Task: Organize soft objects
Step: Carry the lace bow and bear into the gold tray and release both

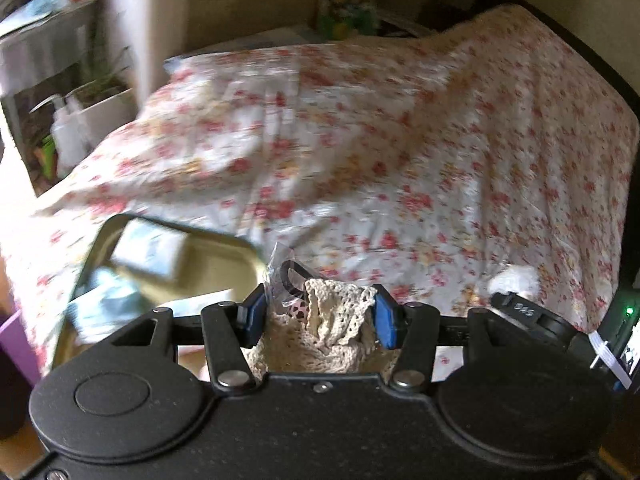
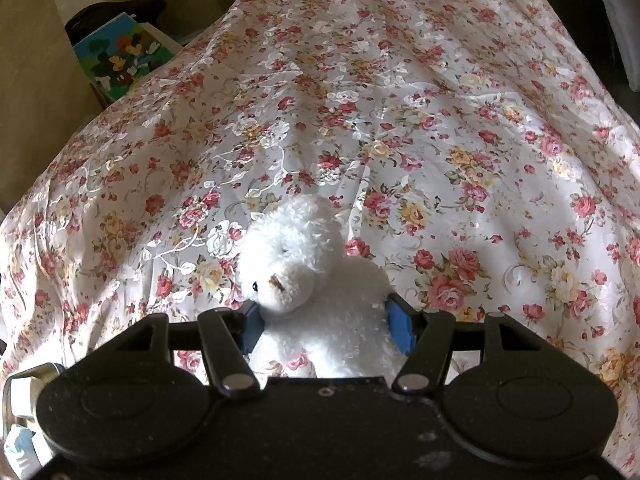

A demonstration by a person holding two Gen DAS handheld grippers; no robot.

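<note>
My left gripper (image 1: 320,312) is closed on a cream crochet cloth (image 1: 336,320), with a small clear plastic packet (image 1: 286,280) caught against the left pad, and it hangs above the floral bedsheet (image 1: 400,160), just to the right of the metal tin (image 1: 236,256) at the lower left of the frame. My right gripper (image 2: 324,320) holds the white plush bear (image 2: 296,264) by its body, low in the centre of the right wrist view, over the same sheet. I judge that the step in hand is to bring the cloth to its place, probably the tin, so I should keep the grip firm, carry it slowly so the loose packet does not fall, and release only when the bundle is well over the opening. The bear I would keep quiet meanwhile. The left view is blurred, so I cannot read what already lies in the tin, and its near edge is hidden behind the gripper body. I also cannot tell how much cloth hangs below the pads.
</note>
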